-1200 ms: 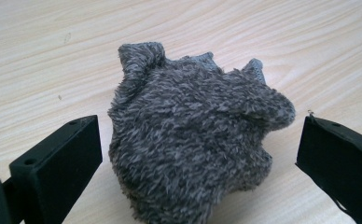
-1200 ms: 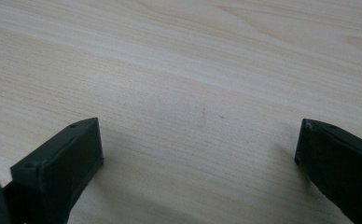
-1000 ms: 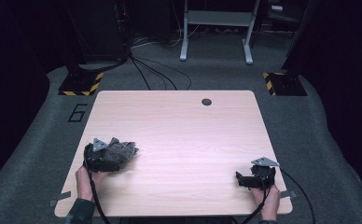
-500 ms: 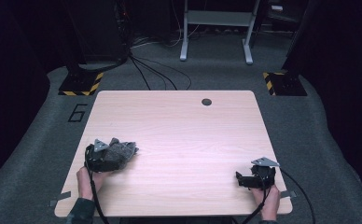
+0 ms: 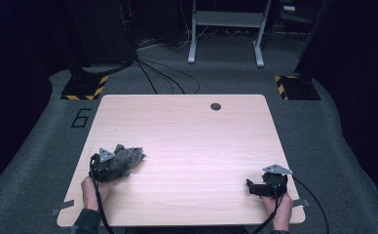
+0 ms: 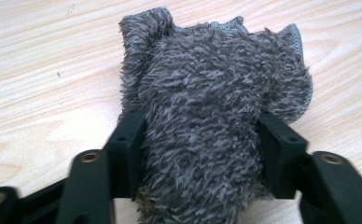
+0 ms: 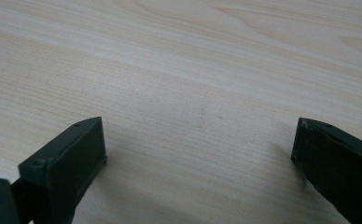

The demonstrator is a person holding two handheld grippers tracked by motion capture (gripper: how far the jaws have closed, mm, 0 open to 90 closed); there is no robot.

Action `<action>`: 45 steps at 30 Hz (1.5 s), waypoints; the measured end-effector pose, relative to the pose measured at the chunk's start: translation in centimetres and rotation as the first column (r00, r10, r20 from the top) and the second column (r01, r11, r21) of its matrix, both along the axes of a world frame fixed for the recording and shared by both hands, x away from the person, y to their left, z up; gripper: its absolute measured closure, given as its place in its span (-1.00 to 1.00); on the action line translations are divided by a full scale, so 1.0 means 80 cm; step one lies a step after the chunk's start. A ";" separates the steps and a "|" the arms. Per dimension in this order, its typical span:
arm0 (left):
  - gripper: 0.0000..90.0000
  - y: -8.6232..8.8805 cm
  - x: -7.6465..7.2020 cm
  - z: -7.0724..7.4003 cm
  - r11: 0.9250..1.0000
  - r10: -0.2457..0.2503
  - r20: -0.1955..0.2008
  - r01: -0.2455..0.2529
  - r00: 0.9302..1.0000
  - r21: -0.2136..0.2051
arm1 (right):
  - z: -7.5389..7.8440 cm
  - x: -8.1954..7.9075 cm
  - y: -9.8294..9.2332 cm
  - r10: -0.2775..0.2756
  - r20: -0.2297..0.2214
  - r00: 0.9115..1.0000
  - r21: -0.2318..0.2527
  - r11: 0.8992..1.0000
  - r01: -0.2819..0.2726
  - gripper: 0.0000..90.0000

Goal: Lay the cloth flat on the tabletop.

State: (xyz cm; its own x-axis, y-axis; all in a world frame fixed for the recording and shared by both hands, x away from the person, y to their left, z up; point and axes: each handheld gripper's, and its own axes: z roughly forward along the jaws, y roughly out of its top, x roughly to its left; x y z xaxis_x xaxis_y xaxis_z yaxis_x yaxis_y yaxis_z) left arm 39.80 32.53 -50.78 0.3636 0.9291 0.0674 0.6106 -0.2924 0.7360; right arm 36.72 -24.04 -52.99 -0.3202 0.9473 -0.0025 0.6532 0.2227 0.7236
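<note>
Left gripper view puts the grey fleecy cloth (image 6: 207, 107) right in front of me, bunched into a thick wad on the pale wooden table (image 6: 44, 70). Both black jaws of my left gripper (image 6: 202, 154) sit against its sides and press into the pile; they have just been closing, with the cloth between them, and I read it as a grip on the wad. Past the jaws the rest of the cloth fans out, and a stitched hem shows along its far edge.

From the high view, the cloth (image 5: 127, 157) lies near the table's left edge, toward my side, with my left gripper (image 5: 110, 168) over its near end and my left hand (image 5: 93, 191) behind it.

My right gripper (image 5: 255, 187) rests well apart from all that, near the table's front right corner, held in my right hand (image 5: 279, 208). In the right gripper view its jaws stand wide apart with bare wood (image 7: 193, 93) between them.

Farther out, a small dark round hole (image 5: 216, 106) sits near the table's far edge, and grey carpet (image 5: 41, 161) surrounds the table.
</note>
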 end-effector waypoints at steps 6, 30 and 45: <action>0.19 0.004 -0.005 0.002 0.999 -0.021 0.011 0.022 1.000 -0.044 | 0.000 0.000 0.000 -0.004 0.000 1.000 0.001 1.000 0.004 -0.94; 0.23 -0.040 -0.036 0.053 0.984 -0.150 0.134 0.161 0.980 -0.077 | 0.000 0.000 0.000 -0.004 0.001 1.000 0.001 1.000 0.004 -0.93; 0.23 -0.092 -0.034 0.053 0.957 -0.272 0.133 0.282 0.953 -0.064 | 0.000 0.000 0.000 -0.005 0.000 1.000 0.001 1.000 0.005 -0.93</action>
